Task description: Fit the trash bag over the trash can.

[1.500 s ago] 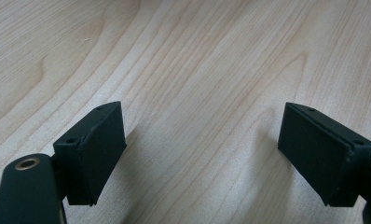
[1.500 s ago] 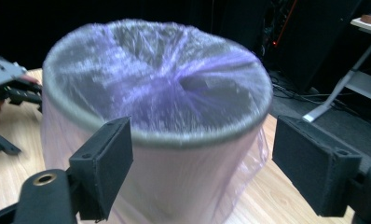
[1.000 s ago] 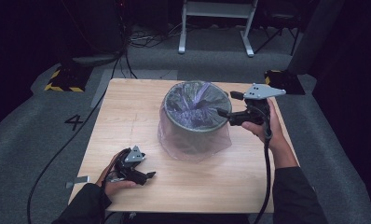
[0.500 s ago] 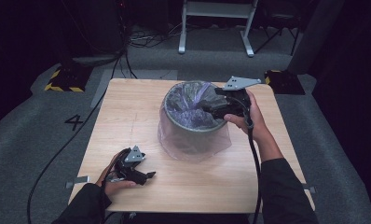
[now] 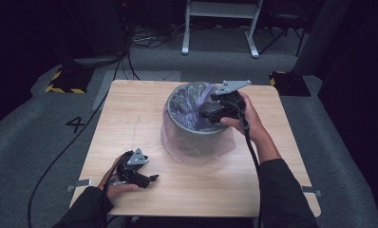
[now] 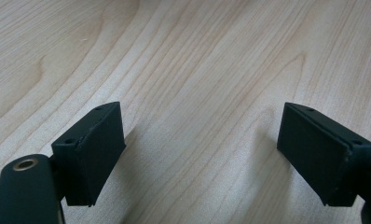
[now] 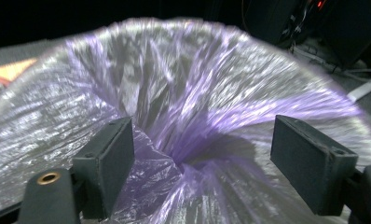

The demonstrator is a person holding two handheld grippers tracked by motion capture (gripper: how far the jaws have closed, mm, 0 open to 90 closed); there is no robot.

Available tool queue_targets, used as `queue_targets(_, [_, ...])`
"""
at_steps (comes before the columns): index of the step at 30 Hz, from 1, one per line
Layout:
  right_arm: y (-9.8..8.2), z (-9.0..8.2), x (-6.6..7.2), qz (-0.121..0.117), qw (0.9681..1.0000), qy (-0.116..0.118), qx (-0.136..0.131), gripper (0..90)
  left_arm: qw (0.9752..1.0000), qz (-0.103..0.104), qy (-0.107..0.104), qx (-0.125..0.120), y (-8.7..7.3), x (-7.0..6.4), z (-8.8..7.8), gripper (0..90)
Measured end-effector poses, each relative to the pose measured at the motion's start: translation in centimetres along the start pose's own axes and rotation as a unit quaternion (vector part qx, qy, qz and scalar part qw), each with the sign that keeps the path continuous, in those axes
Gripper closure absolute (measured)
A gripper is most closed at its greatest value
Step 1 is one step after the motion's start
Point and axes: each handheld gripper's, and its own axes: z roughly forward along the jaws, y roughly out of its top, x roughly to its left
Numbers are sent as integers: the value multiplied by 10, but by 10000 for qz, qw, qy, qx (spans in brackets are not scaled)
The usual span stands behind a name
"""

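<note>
A grey bin lined with a translucent purple bag stands at the middle of the wooden table. The bag's edge hangs down over the bin's outside. My right gripper hovers over the bin's right rim and points into the opening. In the right gripper view its jaws stand wide apart, open, above the crumpled bag, with nothing pinched. My left gripper rests near the table's front left corner. It is open over bare wood with nothing between the jaws.
Beyond the table lies grey carpet with cables, a yellow-and-black striped block at the far left and a dark block at the far right. A white metal frame stands behind. A painted 4 marks the floor.
My right gripper has moved left and slightly down, from beside the bin's right side to over its rim, pointing into the bag. The left gripper has stayed put.
</note>
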Motion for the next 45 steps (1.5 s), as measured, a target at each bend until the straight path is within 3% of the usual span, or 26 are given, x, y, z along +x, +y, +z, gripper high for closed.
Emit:
queue_targets(7, [-3,5,-2,86,9995,-33,313,213,10000,-5,-4,-3,0,0,0,144])
queue_targets(17, [-5,9,-3,31,9982,53,593,216,10000,1,-14,-3,0,0,0,144])
queue_targets(18, [-4,13,-3,0,9968,-7,795,215,10000,2,-11,-2,0,0,0,144])
queue_targets(24, [-1,18,-3,-43,9933,-89,1151,211,10000,-2,-14,-5,0,0,0,144])
queue_targets(28, [0,20,-3,-54,9914,-88,1304,210,10000,9,-27,-4,0,0,0,144])
queue_targets(34, [4,26,-5,-53,9857,-52,1681,201,10000,19,-50,-6,0,0,0,145])
queue_targets(39, [4,29,-5,-20,9836,-1,1801,202,10000,21,-52,-7,0,0,0,145])
queue_targets(41, [4,31,-5,7,9801,28,1985,199,10000,22,-53,-7,0,0,0,145])
queue_targets(42, [5,33,-5,-19,9766,18,2151,195,10000,38,-57,-1,0,0,0,145])
queue_targets(45, [6,34,-5,-57,9740,-1,2263,194,10000,43,-62,3,0,0,0,145])
